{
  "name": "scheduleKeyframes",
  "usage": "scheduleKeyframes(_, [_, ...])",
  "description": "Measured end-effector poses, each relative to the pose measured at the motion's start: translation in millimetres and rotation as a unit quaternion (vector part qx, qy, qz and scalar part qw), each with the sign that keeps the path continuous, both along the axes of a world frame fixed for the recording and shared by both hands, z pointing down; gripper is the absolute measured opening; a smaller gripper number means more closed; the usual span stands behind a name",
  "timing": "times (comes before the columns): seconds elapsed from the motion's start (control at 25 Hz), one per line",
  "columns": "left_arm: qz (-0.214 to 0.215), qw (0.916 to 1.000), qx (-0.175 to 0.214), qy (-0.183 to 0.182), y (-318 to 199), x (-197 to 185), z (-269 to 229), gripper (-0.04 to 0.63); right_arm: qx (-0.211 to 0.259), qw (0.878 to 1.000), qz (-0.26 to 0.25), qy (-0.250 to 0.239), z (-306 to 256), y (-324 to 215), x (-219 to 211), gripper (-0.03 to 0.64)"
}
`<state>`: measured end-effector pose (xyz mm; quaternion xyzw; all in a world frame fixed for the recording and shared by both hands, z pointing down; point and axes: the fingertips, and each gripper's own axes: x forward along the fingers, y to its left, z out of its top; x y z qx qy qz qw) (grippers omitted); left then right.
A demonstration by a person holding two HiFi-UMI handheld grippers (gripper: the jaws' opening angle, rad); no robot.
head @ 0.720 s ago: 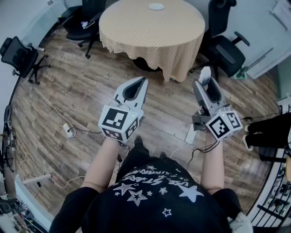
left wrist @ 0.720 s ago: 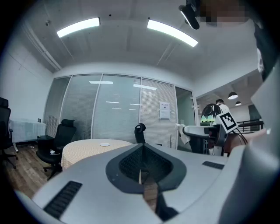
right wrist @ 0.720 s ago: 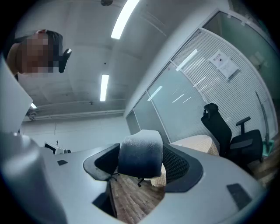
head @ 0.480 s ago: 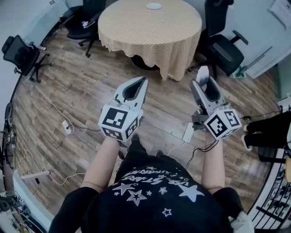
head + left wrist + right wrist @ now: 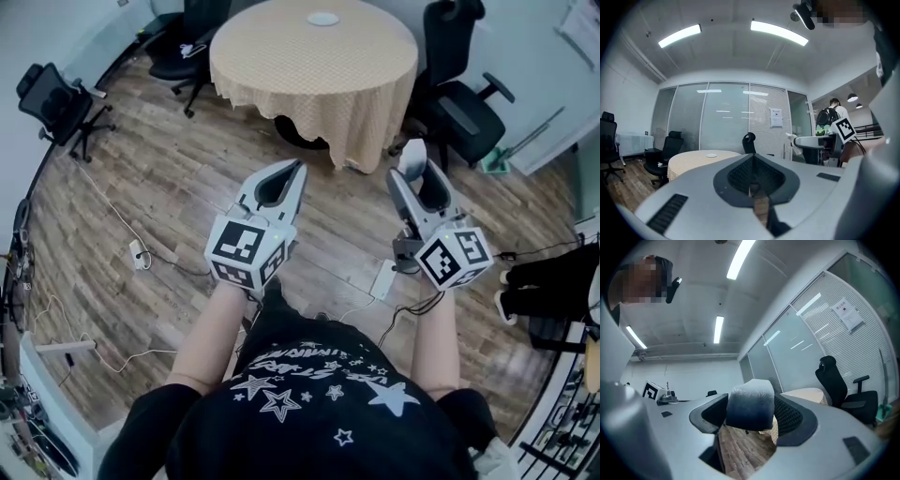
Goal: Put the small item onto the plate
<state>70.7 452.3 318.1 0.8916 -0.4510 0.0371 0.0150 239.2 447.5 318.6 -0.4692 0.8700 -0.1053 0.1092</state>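
We are pinching the pale rounded small item [image 5: 750, 404] in the right gripper [image 5: 419, 176]; the left gripper [image 5: 285, 173] is pressing together, empty. The white round plate [image 5: 322, 18] is lying well ahead, near the far edge of the beige-clothed round table [image 5: 309, 70].

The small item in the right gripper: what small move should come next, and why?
Probably step forward and carry the right gripper toward the round table. The small item is held between its jaws, but the plate lies at the far side of the table, well beyond both grippers. The left gripper is shut and empty, so it has no part in this.
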Motion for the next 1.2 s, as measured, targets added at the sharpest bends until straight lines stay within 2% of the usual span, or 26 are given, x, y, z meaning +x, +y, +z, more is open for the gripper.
scheduleKeyframes(0.12, [-0.009, 1.0, -0.003, -0.003, 0, 0, 4, 0.008, -0.007, 1.0, -0.007, 0.017, 5, 2, -3, 0.318])
scheduleKeyframes(0.28, [-0.019, 0.9997, -0.014, -0.002, -1, 1, 11, 0.008, 0.008, 0.998, -0.029, 0.054, 3, 3, -18, 0.318])
scheduleKeyframes(0.56, [-0.016, 0.9997, -0.021, -0.001, -29, -15, 23, 0.009, -0.018, 0.999, -0.035, 0.025, 15, -32, -36, 0.318])
scheduleKeyframes(0.84, [-0.002, 0.9995, -0.028, 0.016, -109, -43, 30, 0.009, -0.03, 0.999, -0.015, 0.024, 15, -98, -54, 0.318])
scheduleKeyframes(1.04, [0.017, 0.9995, -0.024, 0.015, -172, -60, 24, 0.009, -0.028, 0.999, 0.013, 0.02, 6, -158, -70, 0.318])
scheduleKeyframes(1.2, [0.022, 0.9993, -0.025, 0.013, -217, -78, 26, 0.008, -0.045, 0.998, 0.031, 0.008, 13, -202, -80, 0.318])
